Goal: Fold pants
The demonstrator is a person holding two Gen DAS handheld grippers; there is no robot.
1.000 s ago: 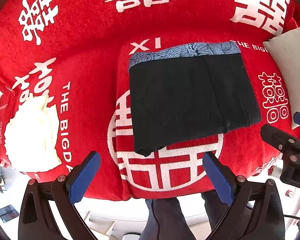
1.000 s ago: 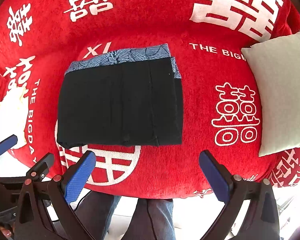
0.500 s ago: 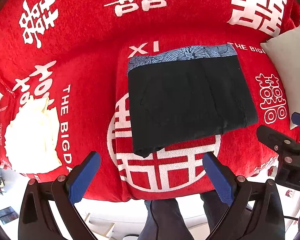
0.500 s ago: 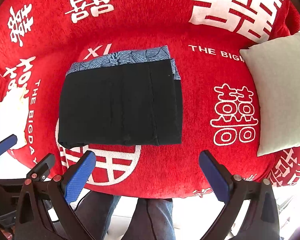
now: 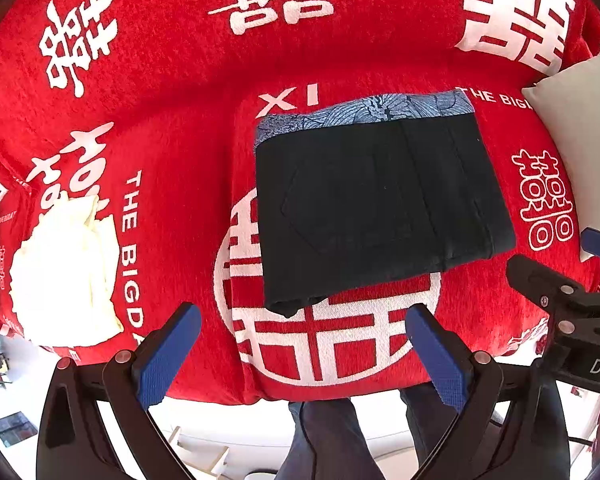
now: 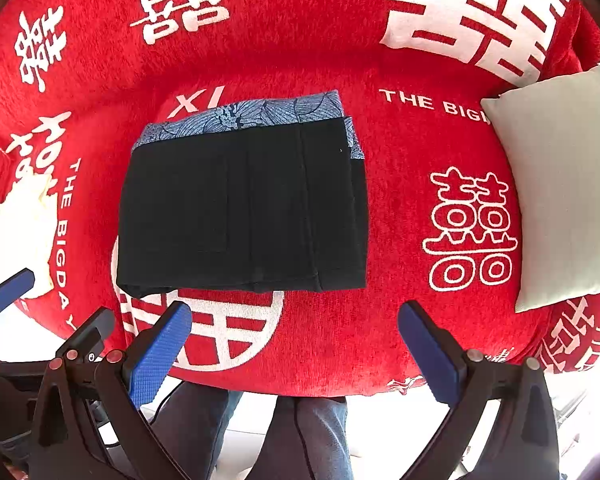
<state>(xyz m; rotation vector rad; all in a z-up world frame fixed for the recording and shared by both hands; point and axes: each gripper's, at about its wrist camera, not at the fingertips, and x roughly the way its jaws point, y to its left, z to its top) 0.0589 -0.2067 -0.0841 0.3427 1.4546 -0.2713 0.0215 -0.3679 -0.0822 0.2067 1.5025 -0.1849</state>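
The left claw [image 5: 302, 350] stands wide apart and empty, its blue pads [image 5: 168, 350] touching nothing, poised near the front edge of the red blanket [image 5: 172, 92]. The right claw [image 6: 294, 350] is likewise spread wide and released, holding nothing, beside its partner. Just beyond both lie the pants [image 6: 242, 208], a dark, compact folded rectangle with a blue patterned band [image 6: 252, 114] showing along the far edge, resting flat on the blanket over a white printed emblem.

The fold looks essentially done. The likely risk is a further touch: a pad catching the loose near-left corner [image 5: 286, 310] could drag the layers askew or open the stack. A grey cushion [image 6: 560, 184] sits well right, a cream cloth [image 5: 66, 272] well left.
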